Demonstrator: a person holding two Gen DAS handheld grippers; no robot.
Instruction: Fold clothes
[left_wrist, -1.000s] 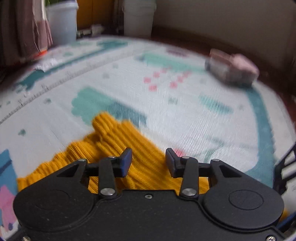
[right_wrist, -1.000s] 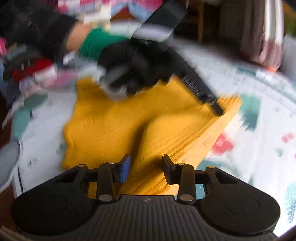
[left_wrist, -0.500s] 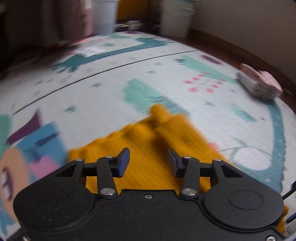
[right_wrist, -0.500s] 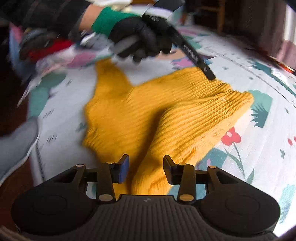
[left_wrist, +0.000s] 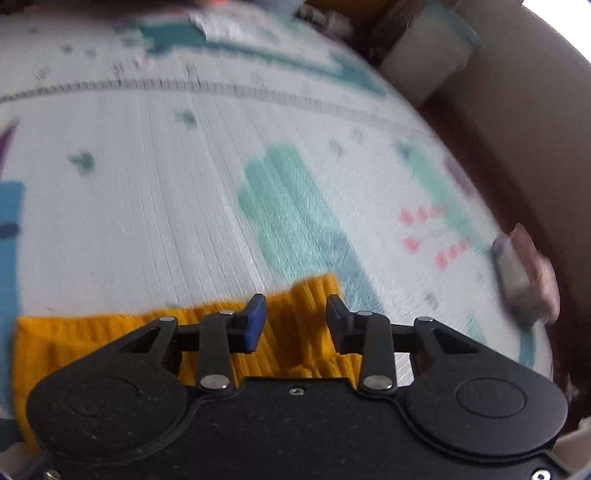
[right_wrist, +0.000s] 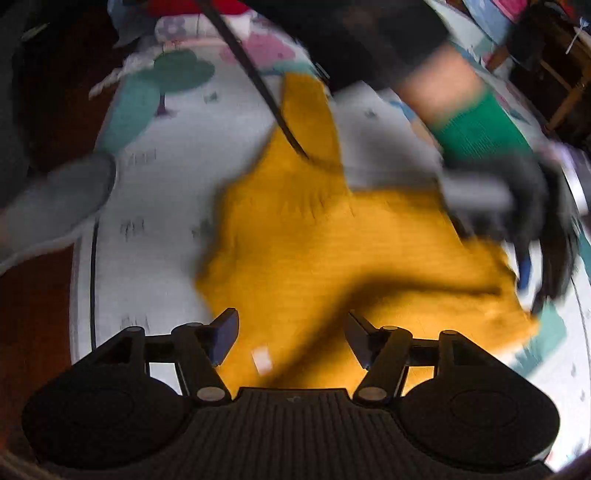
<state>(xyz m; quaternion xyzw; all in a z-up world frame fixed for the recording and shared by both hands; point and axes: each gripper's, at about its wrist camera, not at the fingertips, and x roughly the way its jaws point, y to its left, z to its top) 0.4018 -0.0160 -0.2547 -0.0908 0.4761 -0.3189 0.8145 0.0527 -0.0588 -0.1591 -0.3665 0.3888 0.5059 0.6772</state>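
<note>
A: status on the L gripper (left_wrist: 295, 314)?

B: Jaws closing right now. In the L wrist view there's a visible gap between my pads, and a corner of the yellow knit top (left_wrist: 314, 332) sits in that gap. Can't see the pads pressing on it, so not clamped. Frame's blurry tho.

A: R gripper (right_wrist: 290, 334)?

B: Jaws opening, wide apart. It's above the top's lower body, fabric shows between the fingers, but whether the tips touch it I can't tell. Nothing gripped.

A: where's the garment overall?

B: Spread on the play mat (right_wrist: 177, 192), ribbed side up, one strap (right_wrist: 306, 110) running away from the R cam. Small white tag (right_wrist: 261, 360) on the cloth near my R fingers. Dark shadow band crosses the fabric.

A: L hand visible from R cam?

B: Yes, my gloved left hand (right_wrist: 517, 195) w/ green cuff, at the top's far right edge, on the gripper handle. L gripper's blue pad shows below it at the cloth edge.

A: anything else on the mat?

B: Folded pinkish bundle (left_wrist: 524, 280) at the right edge in the L view, well apart from the top. White bucket (left_wrist: 424, 55) beyond the mat.
</note>
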